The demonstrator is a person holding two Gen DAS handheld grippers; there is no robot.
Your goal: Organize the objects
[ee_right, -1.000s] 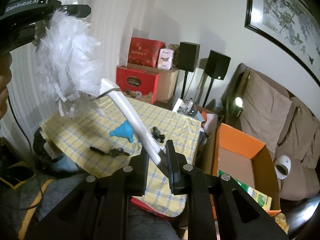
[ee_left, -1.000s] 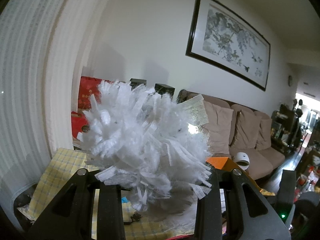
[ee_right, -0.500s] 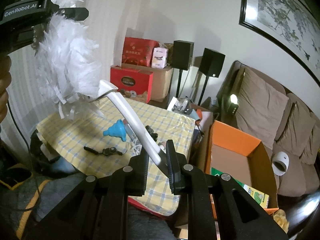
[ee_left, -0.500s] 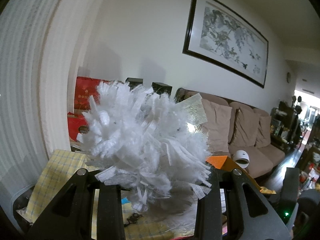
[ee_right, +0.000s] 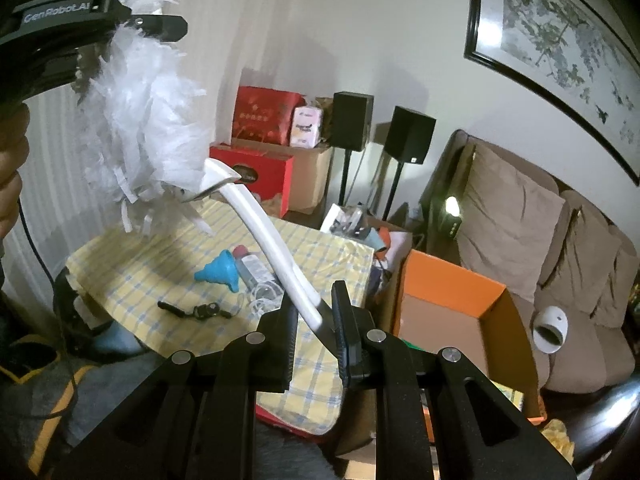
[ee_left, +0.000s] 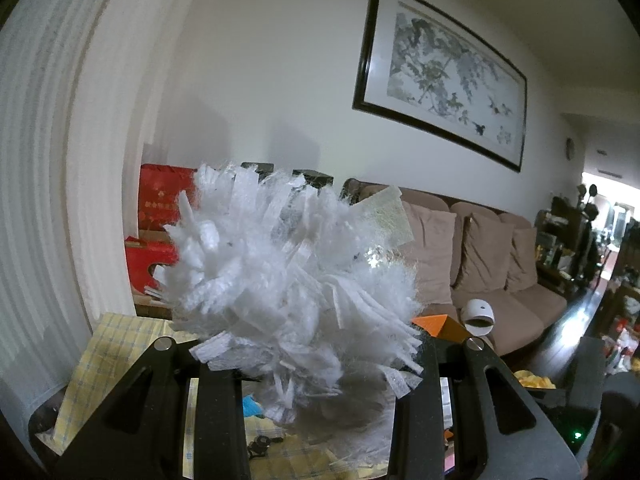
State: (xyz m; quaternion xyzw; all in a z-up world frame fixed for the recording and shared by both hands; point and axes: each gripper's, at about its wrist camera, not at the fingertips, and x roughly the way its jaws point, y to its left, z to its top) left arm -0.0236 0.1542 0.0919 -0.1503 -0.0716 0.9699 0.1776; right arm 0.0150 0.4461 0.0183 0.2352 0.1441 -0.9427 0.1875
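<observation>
Checked tablecloth (ee_right: pixel 168 264) bears funnel (ee_right: pixel 219 271), bottle (ee_right: pixel 252 270); duster (ee_right: pixel 140 120) overhead.

We see little change: in the right wrist view the blue funnel (ee_right: pixel 219 272) and the black strap (ee_right: pixel 192 311) on the desk (ee_right: pixel 152 264) sit slightly lower and further left than a second ago, and the orange box (ee_right: pixel 452 304) has slid left too.

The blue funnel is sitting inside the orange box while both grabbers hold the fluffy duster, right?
Not quite. The blue funnel lies on the yellow checked tablecloth, not in the orange box, as the right wrist view shows. The rest holds: the left gripper clamps the duster at its fluffy head, the right gripper at its handle.
</observation>
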